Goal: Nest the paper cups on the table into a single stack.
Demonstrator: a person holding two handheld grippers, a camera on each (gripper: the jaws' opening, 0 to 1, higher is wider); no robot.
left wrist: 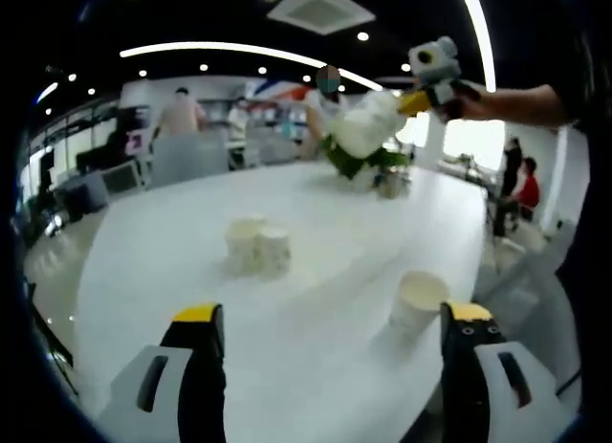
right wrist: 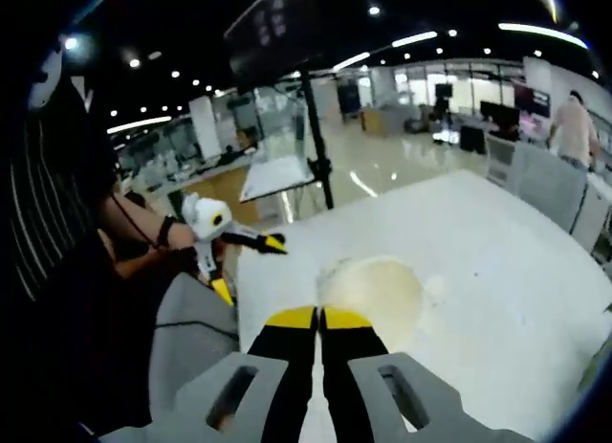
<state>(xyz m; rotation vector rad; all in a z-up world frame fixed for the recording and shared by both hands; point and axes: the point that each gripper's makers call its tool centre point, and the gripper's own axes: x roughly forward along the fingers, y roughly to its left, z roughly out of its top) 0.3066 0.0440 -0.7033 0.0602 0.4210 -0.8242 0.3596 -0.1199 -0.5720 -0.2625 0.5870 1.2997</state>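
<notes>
Two white paper cups (left wrist: 258, 247) stand touching each other in the middle of the white table (left wrist: 172, 271). A third cup (left wrist: 418, 302) stands nearer, just in front of my left gripper's right jaw. My left gripper (left wrist: 333, 314) is open, with nothing between its wide-apart jaws; it also appears as the left gripper (right wrist: 249, 266). Up in the air over the far end, my right gripper (left wrist: 409, 103) is shut on a tilted white cup (left wrist: 368, 122). From the right gripper (right wrist: 320, 319) itself, the held cup (right wrist: 378, 290) shows its open mouth just beyond the closed tips.
A potted green plant (left wrist: 368, 166) stands at the table's far end. Several people and chairs are behind it. A black stand with a screen (right wrist: 311, 127) rises beside the table (right wrist: 497, 252), and a grey chair (right wrist: 191, 338) sits by its edge.
</notes>
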